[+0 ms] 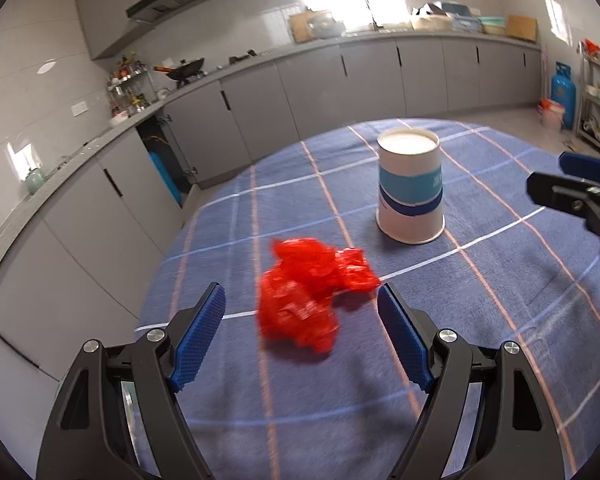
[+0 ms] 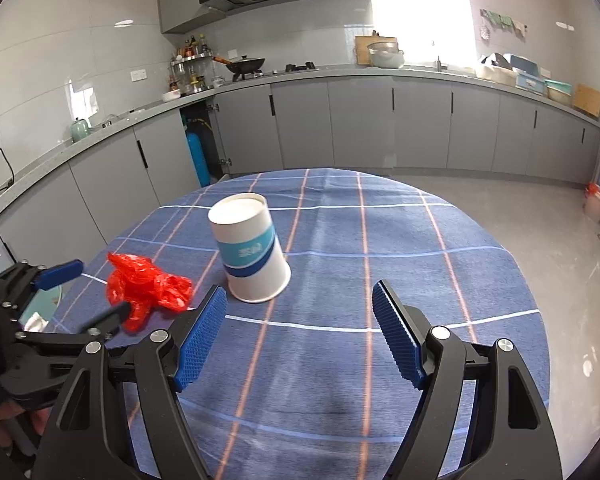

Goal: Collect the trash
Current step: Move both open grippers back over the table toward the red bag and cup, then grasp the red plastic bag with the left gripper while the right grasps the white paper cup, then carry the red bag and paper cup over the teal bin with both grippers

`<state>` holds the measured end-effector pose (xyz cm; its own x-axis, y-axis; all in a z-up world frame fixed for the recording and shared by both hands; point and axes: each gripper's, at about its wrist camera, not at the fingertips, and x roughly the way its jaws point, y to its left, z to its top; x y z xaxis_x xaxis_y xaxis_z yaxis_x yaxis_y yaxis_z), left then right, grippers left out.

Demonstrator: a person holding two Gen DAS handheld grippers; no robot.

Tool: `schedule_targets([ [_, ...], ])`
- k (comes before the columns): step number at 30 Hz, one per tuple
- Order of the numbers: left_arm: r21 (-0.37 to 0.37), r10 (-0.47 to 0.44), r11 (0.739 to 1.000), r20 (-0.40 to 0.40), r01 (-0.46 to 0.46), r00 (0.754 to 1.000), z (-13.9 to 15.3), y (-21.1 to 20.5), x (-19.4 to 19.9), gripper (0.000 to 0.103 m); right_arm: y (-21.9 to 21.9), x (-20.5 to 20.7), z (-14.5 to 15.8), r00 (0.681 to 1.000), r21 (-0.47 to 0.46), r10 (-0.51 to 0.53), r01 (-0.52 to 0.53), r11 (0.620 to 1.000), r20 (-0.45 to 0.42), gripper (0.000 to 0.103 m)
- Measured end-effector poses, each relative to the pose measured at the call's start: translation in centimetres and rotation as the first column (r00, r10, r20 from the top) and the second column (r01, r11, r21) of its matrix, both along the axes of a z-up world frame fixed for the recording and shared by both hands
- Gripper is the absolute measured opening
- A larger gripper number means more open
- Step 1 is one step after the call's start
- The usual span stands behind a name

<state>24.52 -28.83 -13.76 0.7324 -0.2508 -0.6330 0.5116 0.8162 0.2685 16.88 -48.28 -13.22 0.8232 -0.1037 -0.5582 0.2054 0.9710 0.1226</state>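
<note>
**Both tools released above bench; trash not yet grasped**

The left tool is held released, jaws spread wide, nothing clamped. A crumpled red bag is seen lying on the blue checked cloth of the bench, just ahead of and between the left pads, untouched.

The right tool is likewise released and empty. An upturned paper cup, white with blue bands, is set on the cloth just beyond its left pad, beside the bag. The two items are apart.
</note>
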Motion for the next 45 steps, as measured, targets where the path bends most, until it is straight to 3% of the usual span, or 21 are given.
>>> schedule_targets([
  [3, 0.025, 0.003, 1.000, -0.028, -0.002, 1.000, -1.2, -0.7, 1.2, 0.077, -0.4, 0.0, -0.3, 1.000, 0.002, -0.004, 0.004, 1.000, -0.003, 0.075],
  [5, 0.027, 0.006, 1.000, -0.048, -0.005, 0.999, -1.7, -0.7, 1.8, 0.070, -0.5, 0.4, -0.5, 1.000, 0.005, -0.006, 0.006, 1.000, -0.010, 0.075],
  [8, 0.011, -0.010, 1.000, -0.084, 0.011, 0.996, -1.7, -0.8, 2.5, 0.051, -0.5, 1.0, -0.6, 1.000, 0.005, -0.002, 0.002, 1.000, -0.025, 0.075],
  [10, 0.003, -0.033, 0.999, -0.101, 0.034, 0.994, -1.8, -0.8, 2.7, 0.029, -0.3, 1.6, -0.4, 0.999, -0.001, 0.006, -0.006, 1.000, -0.032, 0.075],
  [13, -0.011, -0.031, 0.999, -0.113, 0.030, 0.993, -1.8, -0.5, 3.0, 0.014, 0.1, 2.6, 0.1, 0.999, -0.017, 0.015, -0.016, 1.000, -0.029, 0.076],
  [16, -0.023, -0.026, 0.999, -0.114, 0.024, 0.993, -1.7, -0.2, 3.4, 0.012, 0.6, 4.0, 0.5, 0.999, -0.026, 0.035, -0.036, 0.999, -0.039, 0.077],
  [19, -0.033, -0.017, 0.999, -0.105, 0.013, 0.994, -1.5, 0.2, 3.5, 0.010, 1.7, 5.5, 0.7, 0.997, -0.046, 0.058, -0.060, 0.997, -0.047, 0.086],
  [31, -0.042, 0.008, 0.999, -0.100, -0.013, 0.995, -1.4, 1.7, 4.1, 0.009, 3.2, 11.5, -1.4, 0.992, -0.073, 0.061, -0.070, 0.995, -0.110, 0.086],
  [34, -0.054, 0.001, 0.999, -0.099, -0.006, 0.995, -1.1, 2.0, 3.8, 0.009, 3.3, 11.7, -1.7, 0.992, -0.078, 0.067, -0.076, 0.994, -0.107, 0.080],
  [37, -0.061, -0.003, 0.998, -0.107, -0.003, 0.994, -1.1, 2.4, 3.6, 0.009, 3.5, 12.1, -2.1, 0.987, -0.065, 0.091, -0.100, 0.993, -0.136, 0.055],
  [45, -0.080, 0.030, 0.996, -0.097, -0.038, 0.995, -0.7, 5.0, 2.3, 0.009, 4.3, 10.9, -1.3, 0.989, -0.079, 0.102, -0.111, 0.991, -0.105, 0.053],
])
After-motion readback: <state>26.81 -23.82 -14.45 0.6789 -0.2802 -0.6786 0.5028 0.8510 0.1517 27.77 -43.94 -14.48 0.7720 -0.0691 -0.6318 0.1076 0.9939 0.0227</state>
